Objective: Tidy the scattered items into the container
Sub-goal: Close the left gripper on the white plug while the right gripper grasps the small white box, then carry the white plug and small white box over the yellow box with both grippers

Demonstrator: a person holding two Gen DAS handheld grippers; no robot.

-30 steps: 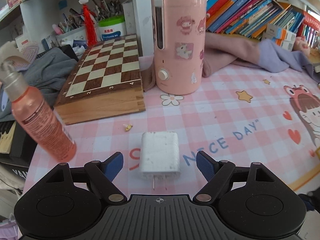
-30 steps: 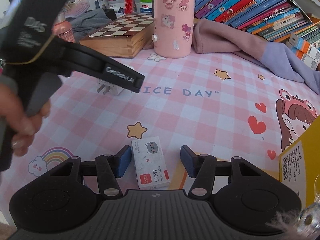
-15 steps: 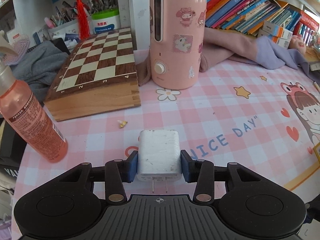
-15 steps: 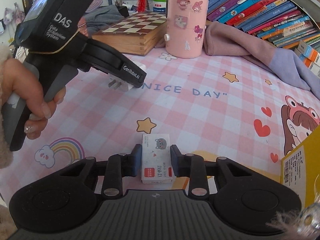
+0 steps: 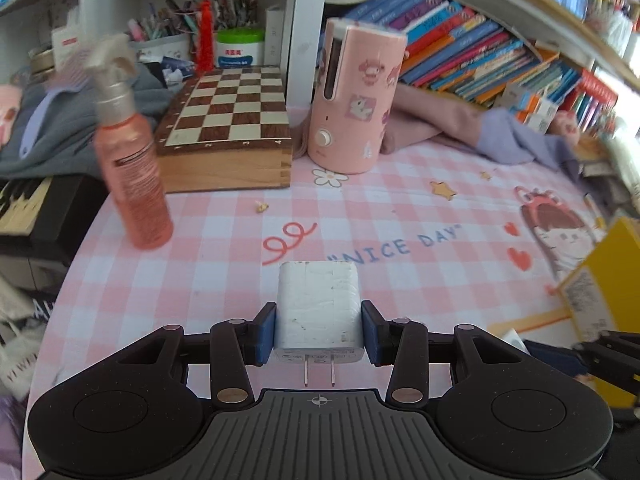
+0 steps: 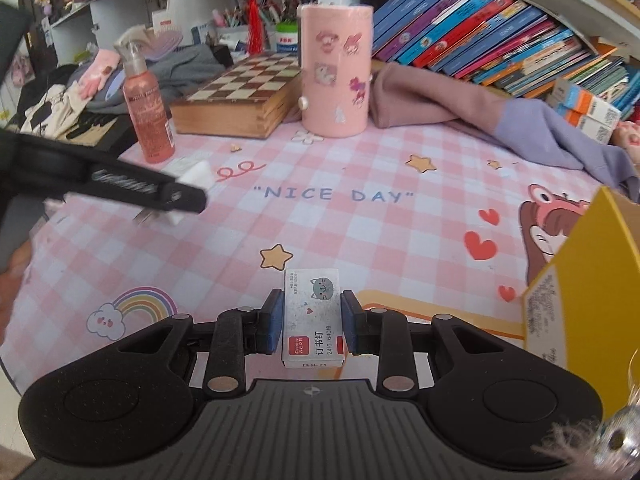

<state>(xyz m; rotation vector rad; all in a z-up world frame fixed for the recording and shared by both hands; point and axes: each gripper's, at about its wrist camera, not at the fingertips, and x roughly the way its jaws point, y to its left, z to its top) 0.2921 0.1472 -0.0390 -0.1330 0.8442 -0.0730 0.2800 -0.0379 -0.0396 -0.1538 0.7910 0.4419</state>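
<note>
The white charger plug sits pinched between the blue pads of the left gripper, its 2 metal prongs pointing back toward the camera. It is held above the pink checked tablecloth, in front of the red squiggle and the words "NICE DAY". The jaws have just been closing and now press on both sides of the plug.

The small staple box, white with a grey cat face and a red label, is clamped the same way in the right gripper; its jaws too have just been closing and now grip the box on its 2 long sides, over the cloth just below a yellow star.

The yellow container stands at the right edge of the cloth, near the right gripper and well apart from the plug.

Farther back stand a pink spray bottle, a wooden chessboard box and a pink cylinder with stickers. A pink and lilac garment lies beside it, in front of a row of leaning books.
</note>
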